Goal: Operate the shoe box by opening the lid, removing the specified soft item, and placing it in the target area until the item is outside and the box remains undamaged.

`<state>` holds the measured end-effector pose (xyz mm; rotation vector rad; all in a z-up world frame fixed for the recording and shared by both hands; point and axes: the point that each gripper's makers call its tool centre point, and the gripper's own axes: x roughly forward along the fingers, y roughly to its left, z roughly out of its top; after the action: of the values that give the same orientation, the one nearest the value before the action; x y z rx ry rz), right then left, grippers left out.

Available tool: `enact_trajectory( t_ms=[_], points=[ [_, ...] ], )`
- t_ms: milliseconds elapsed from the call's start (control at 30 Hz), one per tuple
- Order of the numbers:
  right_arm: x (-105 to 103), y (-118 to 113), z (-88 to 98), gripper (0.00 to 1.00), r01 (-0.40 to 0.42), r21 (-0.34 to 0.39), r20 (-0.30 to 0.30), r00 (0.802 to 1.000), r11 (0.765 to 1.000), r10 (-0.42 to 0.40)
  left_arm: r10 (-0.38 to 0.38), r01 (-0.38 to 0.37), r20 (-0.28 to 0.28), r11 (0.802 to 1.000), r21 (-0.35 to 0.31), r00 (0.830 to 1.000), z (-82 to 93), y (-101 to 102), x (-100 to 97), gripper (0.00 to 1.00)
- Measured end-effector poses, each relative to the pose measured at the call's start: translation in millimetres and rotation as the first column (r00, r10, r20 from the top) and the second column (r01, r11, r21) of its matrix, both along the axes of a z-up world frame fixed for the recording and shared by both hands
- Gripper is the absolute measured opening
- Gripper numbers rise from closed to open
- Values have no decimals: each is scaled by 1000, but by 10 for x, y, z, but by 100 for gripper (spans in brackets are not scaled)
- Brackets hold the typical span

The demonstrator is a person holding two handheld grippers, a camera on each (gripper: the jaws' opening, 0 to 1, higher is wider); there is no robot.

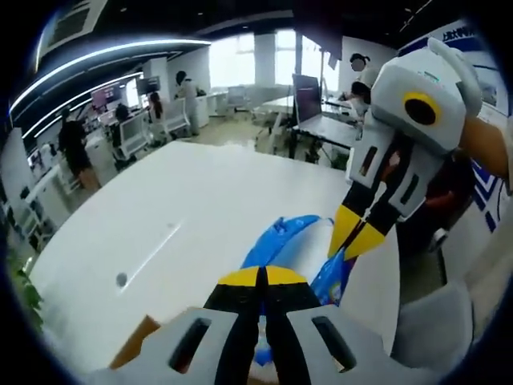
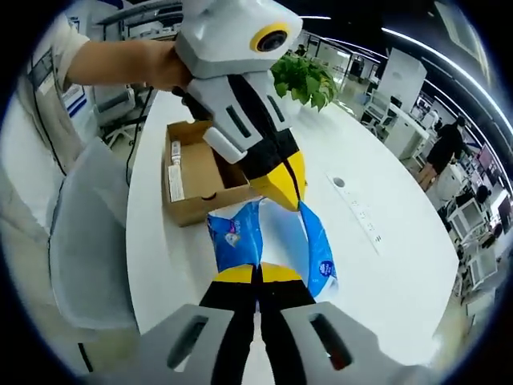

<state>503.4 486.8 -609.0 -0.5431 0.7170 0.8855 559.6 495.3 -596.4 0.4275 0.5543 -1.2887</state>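
Both grippers pinch the blue-and-white soft pack [image 2: 268,241] from opposite ends above the white table [image 2: 385,224]: the left gripper [image 2: 282,191], held by a hand [image 2: 164,66] reaching from the upper left, and the right gripper [image 2: 258,277], jaws pressed together. Just behind sits the open cardboard shoe box [image 2: 200,172].

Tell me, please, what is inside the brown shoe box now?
In the right gripper view, the shoe box lies open on the white table. Its visible floor looks bare; the left gripper covers one corner. The blue soft pack lies outside, held by both grippers.
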Motion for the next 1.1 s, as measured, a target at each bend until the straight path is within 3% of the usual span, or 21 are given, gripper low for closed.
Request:
enact_trajectory(
  t_ms=[367,567,1100],
  points=[
    [-39,-296,-200,0,-24,-33,-39,999,999,23,-49,50,-22,999,23,999,-209,-297,-53,0],
    [-3,-502,-322,0,-3,-49,-58,998,999,0,-55,56,-60,998,17,997,-315,-461,-33,0],
    [-3,-969,-530,0,59,-80,-92,994,995,-66,-121,124,-76,992,33,990,-515,-902,-56,0]
  ],
)
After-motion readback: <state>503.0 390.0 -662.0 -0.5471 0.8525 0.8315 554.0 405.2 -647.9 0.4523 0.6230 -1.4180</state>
